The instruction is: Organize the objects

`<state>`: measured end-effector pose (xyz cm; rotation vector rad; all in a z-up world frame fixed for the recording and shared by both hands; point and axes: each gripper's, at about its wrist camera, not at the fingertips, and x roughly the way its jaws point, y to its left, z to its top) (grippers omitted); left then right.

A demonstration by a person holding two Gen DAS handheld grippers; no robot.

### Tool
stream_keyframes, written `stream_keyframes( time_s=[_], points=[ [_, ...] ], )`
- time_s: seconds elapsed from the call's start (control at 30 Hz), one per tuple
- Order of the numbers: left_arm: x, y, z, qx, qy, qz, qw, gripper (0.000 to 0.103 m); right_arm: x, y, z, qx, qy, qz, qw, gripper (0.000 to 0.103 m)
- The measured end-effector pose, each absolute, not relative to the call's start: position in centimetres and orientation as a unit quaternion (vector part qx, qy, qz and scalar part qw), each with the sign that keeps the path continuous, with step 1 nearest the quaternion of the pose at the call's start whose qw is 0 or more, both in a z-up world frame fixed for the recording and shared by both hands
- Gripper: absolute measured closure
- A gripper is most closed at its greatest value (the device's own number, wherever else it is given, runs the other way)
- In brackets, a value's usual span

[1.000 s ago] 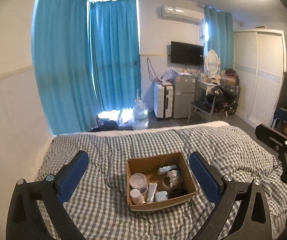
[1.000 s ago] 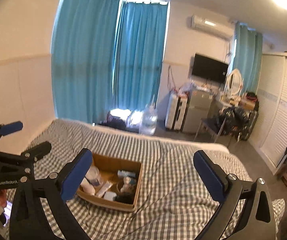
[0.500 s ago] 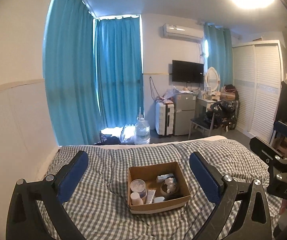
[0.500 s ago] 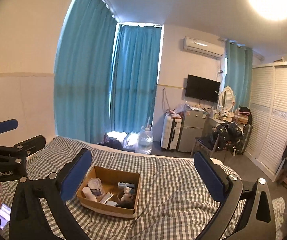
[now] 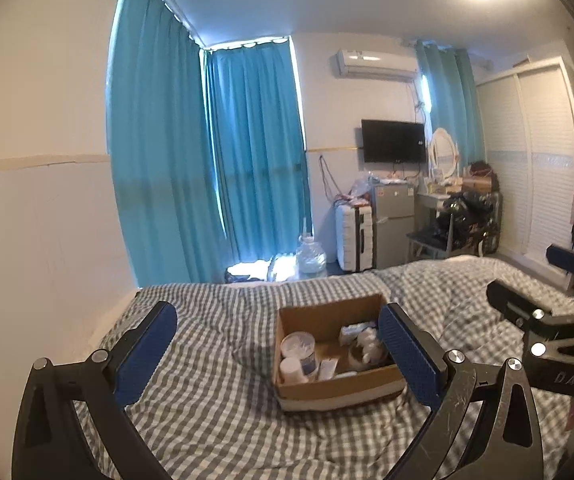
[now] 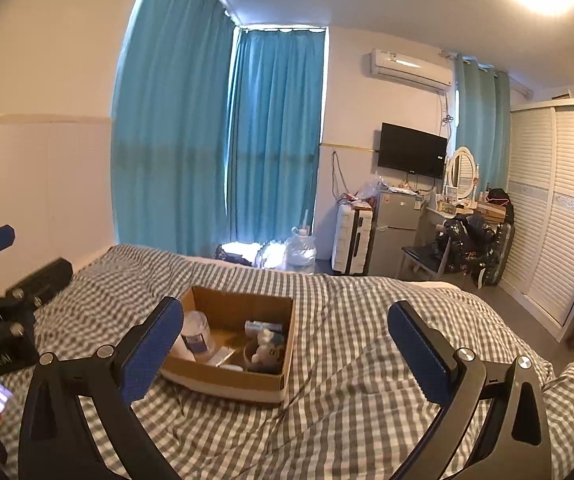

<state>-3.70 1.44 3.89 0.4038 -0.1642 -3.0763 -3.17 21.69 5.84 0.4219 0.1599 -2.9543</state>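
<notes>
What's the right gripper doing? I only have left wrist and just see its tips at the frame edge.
Observer: The right gripper is open with nothing between its fingers, aimed at the box.
Operator: Box's right side? My finger covers it.
Observer: Its right wall stands upright, and a white figure sits just inside it.
Operator: Where's my gripper from there?
Observer: The left gripper is off to the left of the box, open.
</notes>
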Motion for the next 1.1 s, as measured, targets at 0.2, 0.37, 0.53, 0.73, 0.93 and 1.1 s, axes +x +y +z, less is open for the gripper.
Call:
stream_keyframes(
  time_s=[0.2, 0.37, 0.53, 0.73, 0.93, 1.1],
  points=[
    [-3.6, 0.5, 3.1, 0.13, -0.033, -0.991, 0.026, 0.0, -3.8, 22.3, 3.5, 0.161, 0.046, -0.983, 0.069, 0.0],
    [-4.1, -0.1, 2.5, 0.146, -0.024, -0.988, 0.029, 0.0, -4.2, 22.5, 2.6, 0.176, 0.053, -0.981, 0.065, 0.0],
    [-4.2, 0.1, 1.9, 0.157, -0.032, -0.987, 0.029, 0.0, -4.2, 22.6, 2.6, 0.181, 0.047, -0.98, 0.066, 0.0],
    [-4.6, -0.2, 1.7, 0.171, -0.02, -0.985, 0.024, 0.0, -4.3, 22.4, 2.5, 0.187, 0.049, -0.979, 0.068, 0.0],
    [-4.7, -0.1, 1.2, 0.178, -0.022, -0.983, 0.021, 0.0, -4.3, 22.4, 2.5, 0.19, 0.047, -0.978, 0.069, 0.0],
    [-4.8, 0.2, 1.0, 0.181, -0.028, -0.983, 0.018, 0.0, -4.3, 22.3, 2.5, 0.191, 0.046, -0.978, 0.07, 0.0]
  ],
)
